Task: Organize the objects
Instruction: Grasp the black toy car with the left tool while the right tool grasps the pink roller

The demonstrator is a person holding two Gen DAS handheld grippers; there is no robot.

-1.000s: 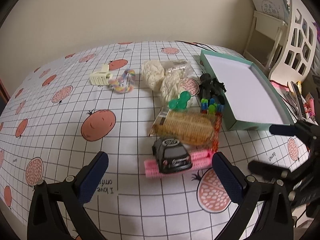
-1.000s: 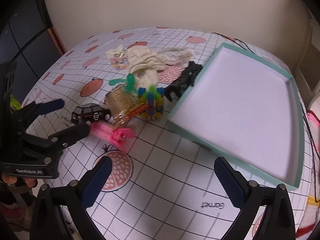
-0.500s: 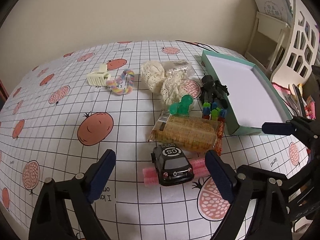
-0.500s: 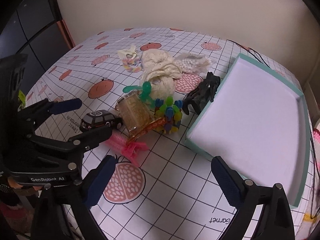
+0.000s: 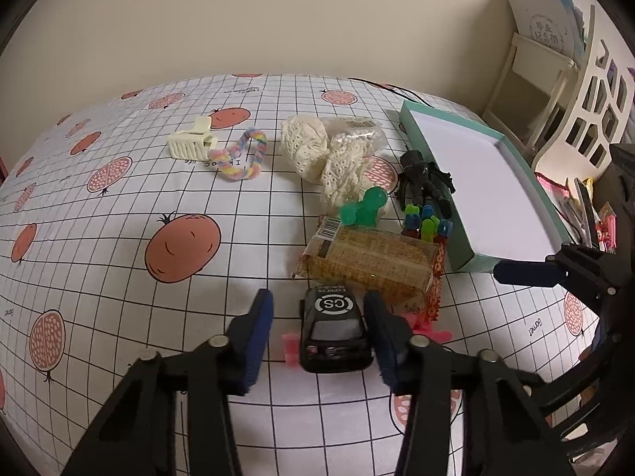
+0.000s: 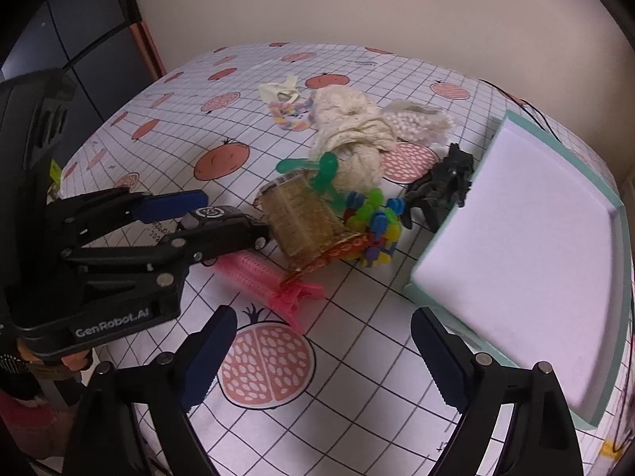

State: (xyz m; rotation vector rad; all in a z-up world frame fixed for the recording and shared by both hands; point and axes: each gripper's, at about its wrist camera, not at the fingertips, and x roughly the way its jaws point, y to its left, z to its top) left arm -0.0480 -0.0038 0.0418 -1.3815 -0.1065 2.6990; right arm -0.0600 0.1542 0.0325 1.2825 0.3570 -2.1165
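While low, left hand-held gripper (image 5: 317,323) straddles toy car (image 5: 335,327).

left gripper (image 5: 317,317) straddling black toy car (image 5: 334,331), snack packet (image 5: 369,261) beyond

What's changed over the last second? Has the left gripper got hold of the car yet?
The left gripper has moved in on the black toy car and narrowed its fingers around it; one finger looks to touch the car, the other still shows a gap, so no firm grip yet. The right gripper stays open and empty. The car, the snack pack and the teal box have not moved.
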